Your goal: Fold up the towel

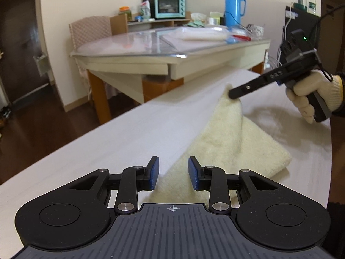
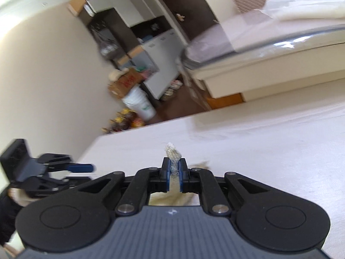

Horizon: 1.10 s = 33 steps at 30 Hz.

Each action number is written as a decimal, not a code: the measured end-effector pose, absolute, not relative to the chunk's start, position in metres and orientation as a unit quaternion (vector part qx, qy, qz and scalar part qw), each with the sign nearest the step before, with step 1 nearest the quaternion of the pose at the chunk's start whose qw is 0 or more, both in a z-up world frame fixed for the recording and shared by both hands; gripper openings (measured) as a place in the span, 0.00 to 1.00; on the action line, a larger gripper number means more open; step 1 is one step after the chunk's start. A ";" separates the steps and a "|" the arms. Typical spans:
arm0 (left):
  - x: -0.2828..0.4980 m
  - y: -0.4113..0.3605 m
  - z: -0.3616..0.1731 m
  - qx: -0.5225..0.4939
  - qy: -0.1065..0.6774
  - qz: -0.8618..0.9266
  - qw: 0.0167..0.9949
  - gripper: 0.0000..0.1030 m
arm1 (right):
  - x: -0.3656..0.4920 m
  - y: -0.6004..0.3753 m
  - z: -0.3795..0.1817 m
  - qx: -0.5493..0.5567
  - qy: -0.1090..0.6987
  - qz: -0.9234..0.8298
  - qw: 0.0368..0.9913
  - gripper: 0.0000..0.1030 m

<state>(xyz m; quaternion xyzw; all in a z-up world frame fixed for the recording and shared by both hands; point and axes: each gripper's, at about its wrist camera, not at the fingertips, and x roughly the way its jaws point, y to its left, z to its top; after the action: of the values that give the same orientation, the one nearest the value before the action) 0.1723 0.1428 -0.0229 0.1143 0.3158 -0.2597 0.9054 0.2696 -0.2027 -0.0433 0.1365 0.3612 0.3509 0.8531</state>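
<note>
A cream towel point(image 1: 228, 149) lies partly folded on the white table point(image 1: 107, 151). One corner is raised into a peak, and my right gripper point(image 1: 234, 96), held by a gloved hand point(image 1: 310, 95), is shut on that corner. In the right wrist view the corner of the towel point(image 2: 172, 153) sticks out past the fingertips of the right gripper point(image 2: 174, 168), pinched between the blue pads. My left gripper point(image 1: 174, 172) hovers open over the near end of the towel, with nothing clamped between its pads. From the right wrist view the left gripper point(image 2: 82, 168) appears at the left edge.
Behind the work surface stands a glass-topped table point(image 1: 172, 51) with a blue thermos point(image 1: 234, 6), a teal oven point(image 1: 170, 6) and clutter. A chair point(image 1: 90, 30) stands beside it. The table's far edge drops to dark floor point(image 1: 43, 125). A white bucket point(image 2: 140, 105) and boxes sit by the wall.
</note>
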 end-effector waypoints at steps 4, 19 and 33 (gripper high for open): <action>0.168 0.142 -0.031 0.124 0.321 -0.246 0.906 0.32 | 0.268 -0.198 -0.042 0.091 0.357 0.326 0.871 0.30; 0.140 0.137 -0.032 0.079 0.317 -0.169 0.930 0.32 | 0.220 -0.142 -0.025 -0.127 0.267 0.386 0.874 0.28; 0.170 0.142 -0.039 0.104 0.335 -0.164 0.922 0.40 | 0.198 -0.152 -0.039 -0.109 0.306 0.339 0.883 0.29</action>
<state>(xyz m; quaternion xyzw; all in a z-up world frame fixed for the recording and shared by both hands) 0.1696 0.1418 -0.0386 0.1043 0.3353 -0.1638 0.9219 0.1975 -0.1516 -0.0393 -0.1087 0.3064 0.3387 0.8829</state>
